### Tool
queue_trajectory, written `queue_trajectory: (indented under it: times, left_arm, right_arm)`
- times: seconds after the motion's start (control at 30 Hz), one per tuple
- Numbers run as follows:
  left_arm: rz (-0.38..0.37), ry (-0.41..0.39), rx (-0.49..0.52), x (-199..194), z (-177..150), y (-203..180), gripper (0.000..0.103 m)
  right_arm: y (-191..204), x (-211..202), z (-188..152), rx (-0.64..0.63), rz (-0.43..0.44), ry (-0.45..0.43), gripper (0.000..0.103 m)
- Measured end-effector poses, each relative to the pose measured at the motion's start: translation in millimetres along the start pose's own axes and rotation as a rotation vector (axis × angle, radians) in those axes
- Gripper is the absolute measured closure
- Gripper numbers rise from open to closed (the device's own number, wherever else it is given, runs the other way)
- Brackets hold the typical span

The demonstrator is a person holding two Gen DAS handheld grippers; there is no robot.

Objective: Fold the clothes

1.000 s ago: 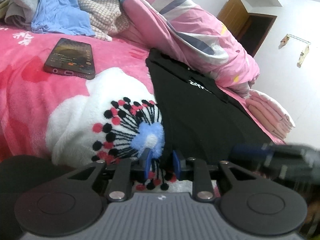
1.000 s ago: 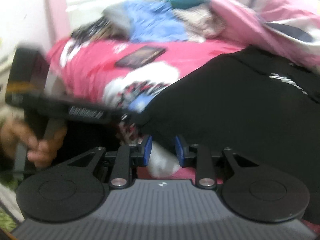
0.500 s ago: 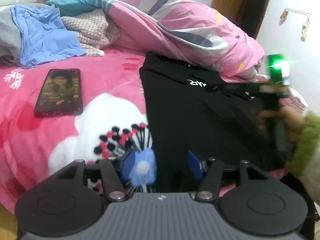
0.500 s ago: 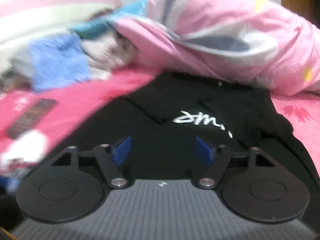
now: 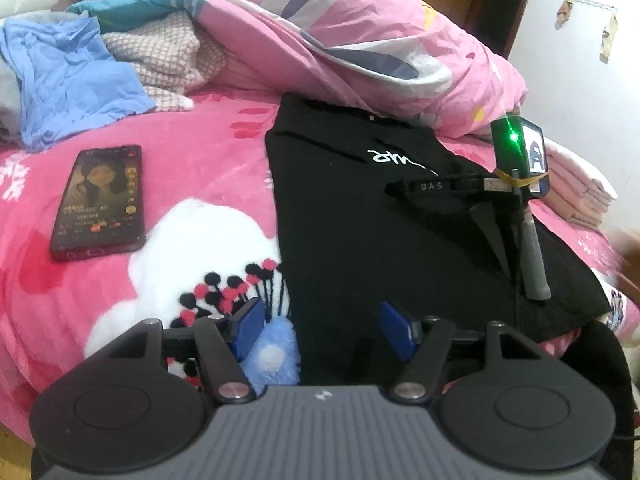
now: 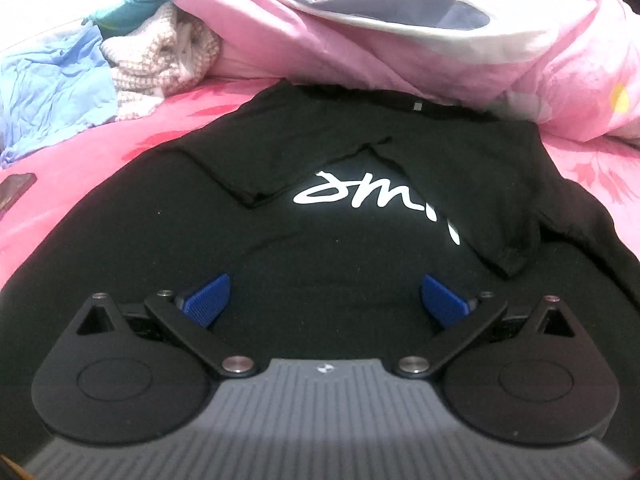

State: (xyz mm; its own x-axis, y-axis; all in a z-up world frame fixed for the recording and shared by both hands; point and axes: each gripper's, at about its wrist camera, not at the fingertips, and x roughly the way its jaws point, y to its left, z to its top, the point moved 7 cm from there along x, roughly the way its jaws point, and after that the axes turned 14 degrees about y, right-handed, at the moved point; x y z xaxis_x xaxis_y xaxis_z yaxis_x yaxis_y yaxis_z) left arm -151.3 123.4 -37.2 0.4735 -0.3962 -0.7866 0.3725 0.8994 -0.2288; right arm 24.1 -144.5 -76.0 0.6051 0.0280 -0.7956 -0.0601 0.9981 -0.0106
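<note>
Pink bed (image 5: 224,148) is carrying the black T-shirt (image 6: 320,248), lying lengthwise directly ahead of the right claw (image 6: 324,300); both claws, including the left claw (image 5: 320,332), have just been opening, gripping nothing.

The folded black cotton T-shirt (image 6: 320,232) has curly white writing on it. It lies on a fluffy bright pink blanket (image 5: 208,148) with a big white patch, black and red dots and a small blue puff. The puffy quilt (image 5: 360,40) at the far side is light pink with grey and white shapes. At the far left are a crumpled sky-blue cloth (image 5: 68,76) and a pink-and-white checked cloth (image 5: 172,56). The gripper pads (image 6: 208,300) are dark blue.
</note>
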Motion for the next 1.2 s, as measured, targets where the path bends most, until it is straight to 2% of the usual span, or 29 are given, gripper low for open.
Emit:
queue_trajectory:
  times: [0.13,0.47,0.87,1.2]
  left_arm:
    - [0.003,-0.002,0.022,-6,4,2,0.037]
    - [-0.003,0.053,0.078,-5,4,-4,0.036]
    - [0.008,0.045,0.073,-14,-1,-7,0.036]
    - [-0.003,0.044,0.024,-14,-3,-2,0.036]
  right_arm:
    - [0,0,0,0.003,0.000,-0.001,0.001]
    - [0,0,0,0.004,0.000,-0.001,0.001]
    - [0,0,0,0.005,0.000,-0.001,0.001]
    - [0,0,0,0.006,0.000,-0.001,0.001]
